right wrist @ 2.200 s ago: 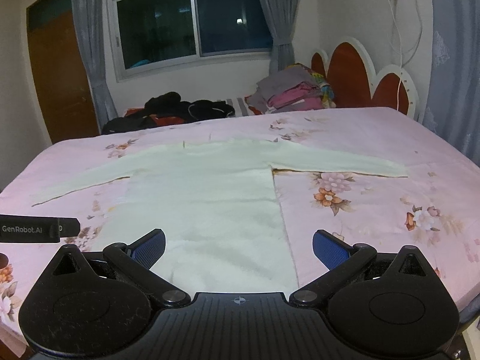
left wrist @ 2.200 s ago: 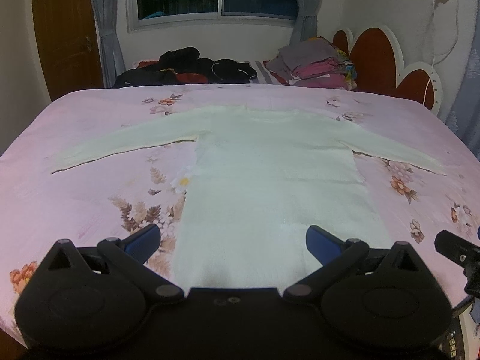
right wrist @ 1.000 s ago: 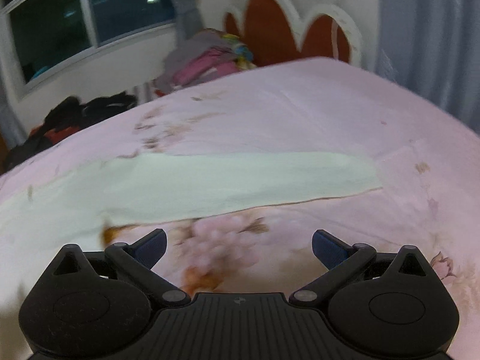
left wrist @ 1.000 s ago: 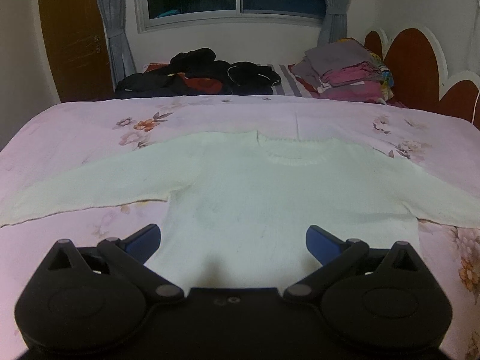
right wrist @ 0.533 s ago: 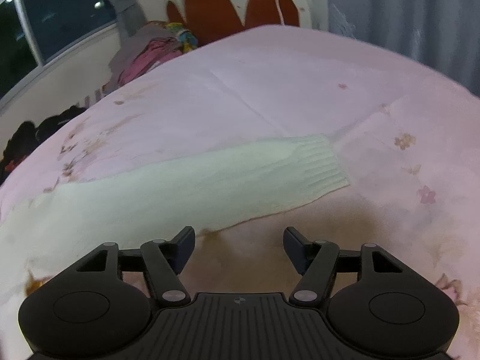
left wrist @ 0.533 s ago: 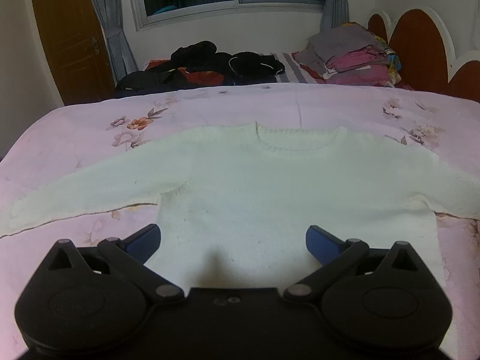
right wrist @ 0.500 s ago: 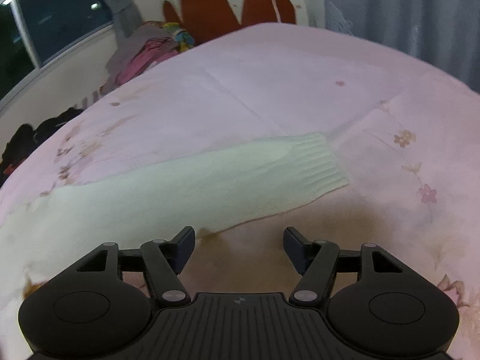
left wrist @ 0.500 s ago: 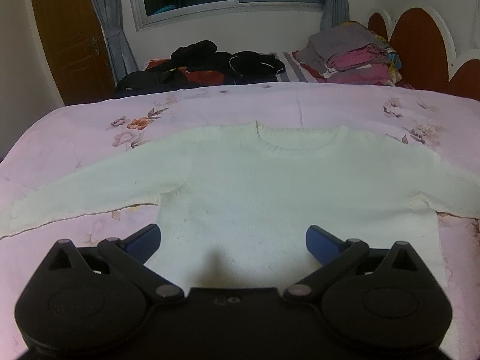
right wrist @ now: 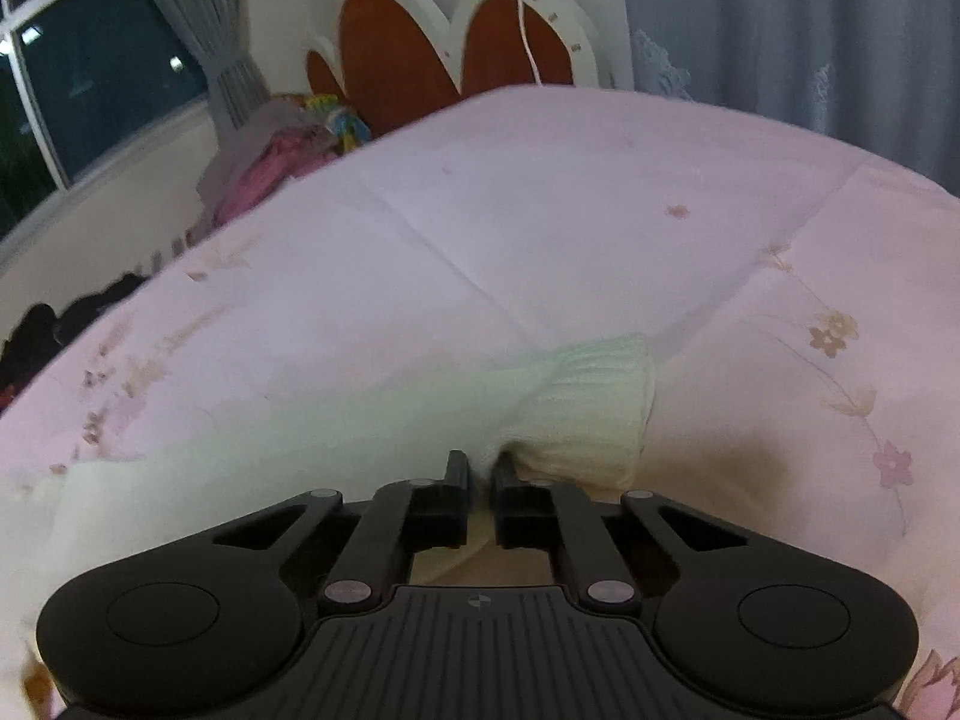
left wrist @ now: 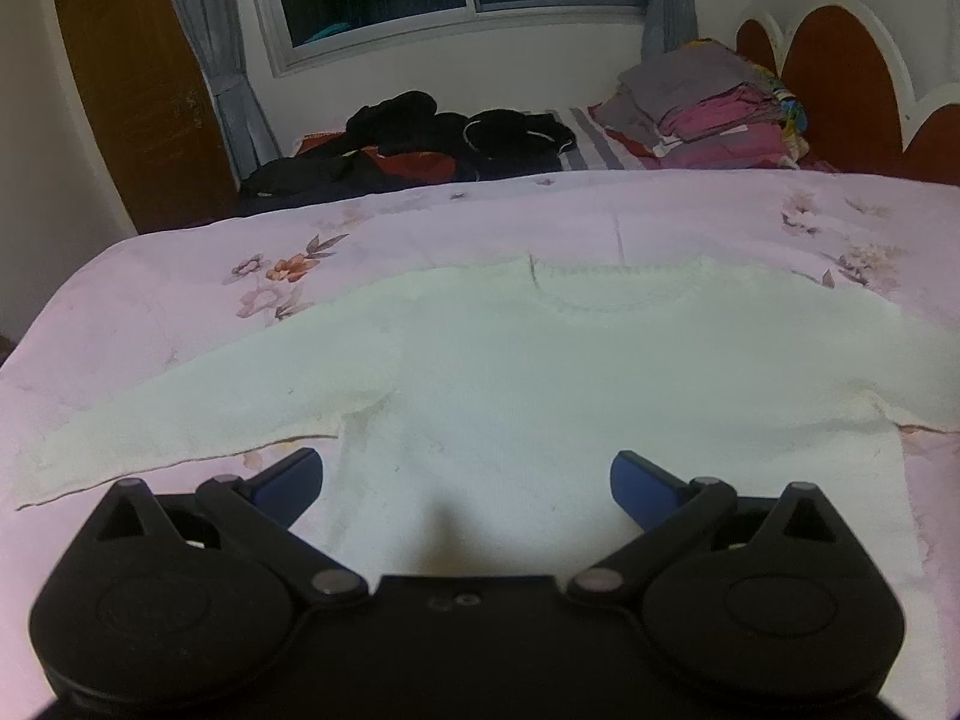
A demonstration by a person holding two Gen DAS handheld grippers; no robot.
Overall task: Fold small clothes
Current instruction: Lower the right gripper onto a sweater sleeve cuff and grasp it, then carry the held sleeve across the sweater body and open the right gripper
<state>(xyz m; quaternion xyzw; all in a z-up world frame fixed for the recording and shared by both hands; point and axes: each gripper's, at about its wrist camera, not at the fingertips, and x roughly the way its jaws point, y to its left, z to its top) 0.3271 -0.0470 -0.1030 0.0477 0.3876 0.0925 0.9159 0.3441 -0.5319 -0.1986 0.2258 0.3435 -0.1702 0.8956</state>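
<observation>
A cream knitted sweater (left wrist: 576,372) lies flat on the pink flowered bedspread (left wrist: 180,282), neck towards the window, both sleeves spread out sideways. My left gripper (left wrist: 467,477) hovers open over the sweater's lower body, nothing between its blue pads. In the right wrist view my right gripper (right wrist: 481,468) is shut on the near edge of the sweater's sleeve, just behind the ribbed cuff (right wrist: 594,402). The knit bunches up and puckers where the fingers pinch it. The rest of that sleeve runs off to the left.
Dark clothes (left wrist: 420,138) and a stack of folded pink and grey garments (left wrist: 708,108) lie at the far side of the bed. A red and white headboard (right wrist: 444,60) and grey curtains (right wrist: 780,18) stand beyond the bed's right side. A wooden door (left wrist: 138,90) stands far left.
My right gripper's jaws went from wide open to shut on the sleeve by the cuff, which now bunches up. The left gripper stayed open over the sweater's body, hardly shifting.
</observation>
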